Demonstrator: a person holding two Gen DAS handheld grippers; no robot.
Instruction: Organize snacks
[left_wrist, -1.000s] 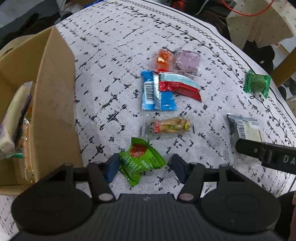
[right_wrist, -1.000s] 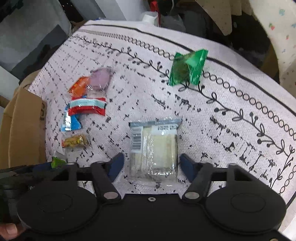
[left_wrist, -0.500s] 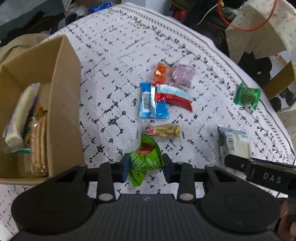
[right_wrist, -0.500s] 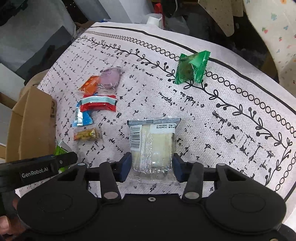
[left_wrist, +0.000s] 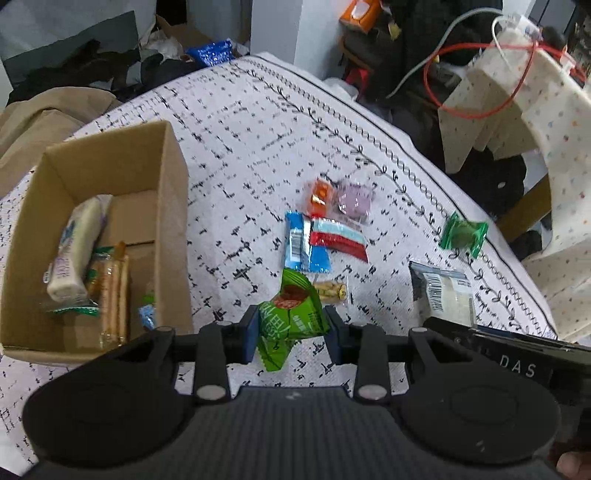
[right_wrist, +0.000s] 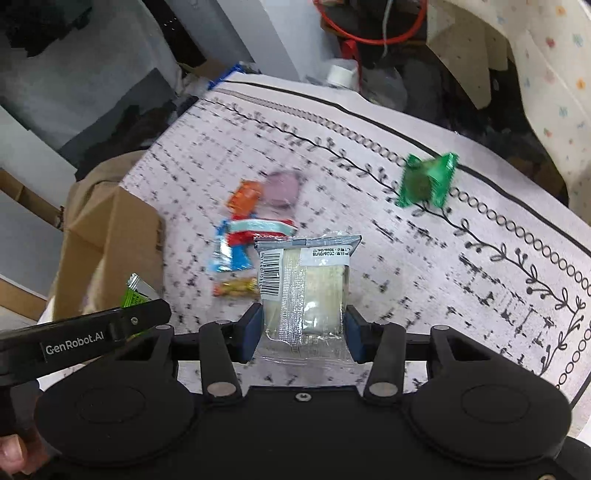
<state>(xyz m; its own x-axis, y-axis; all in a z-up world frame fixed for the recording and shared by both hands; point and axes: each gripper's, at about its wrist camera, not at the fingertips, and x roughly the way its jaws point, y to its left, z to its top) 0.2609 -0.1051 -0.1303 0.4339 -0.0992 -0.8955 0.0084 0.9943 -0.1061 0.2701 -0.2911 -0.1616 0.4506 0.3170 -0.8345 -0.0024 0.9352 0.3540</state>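
Observation:
My left gripper (left_wrist: 291, 338) is shut on a green snack packet (left_wrist: 290, 317) and holds it above the cloth, to the right of the cardboard box (left_wrist: 170, 206). The box holds several snacks, among them a white bar (left_wrist: 74, 254). My right gripper (right_wrist: 304, 334) is shut on a clear-wrapped white sandwich pack (right_wrist: 306, 291), lifted off the cloth; the pack also shows in the left wrist view (left_wrist: 443, 295). On the cloth lie a blue packet (left_wrist: 303, 247), a red-and-white packet (left_wrist: 338, 240), an orange candy (left_wrist: 319, 194), a purple candy (left_wrist: 354, 197), a peanut packet (left_wrist: 332, 290) and a dark green packet (left_wrist: 463, 236).
The white patterned tablecloth (left_wrist: 240, 122) covers the table. A chair draped in dotted cloth (left_wrist: 535, 122) stands past the right edge, with red cable (left_wrist: 476, 110) over it. Clutter and a tan garment (left_wrist: 44, 118) lie beyond the far left edge.
Both grippers closed on their packets and lifted them: the left on the green packet, the right on the sandwich pack. Both views have risen and pulled back from the table.

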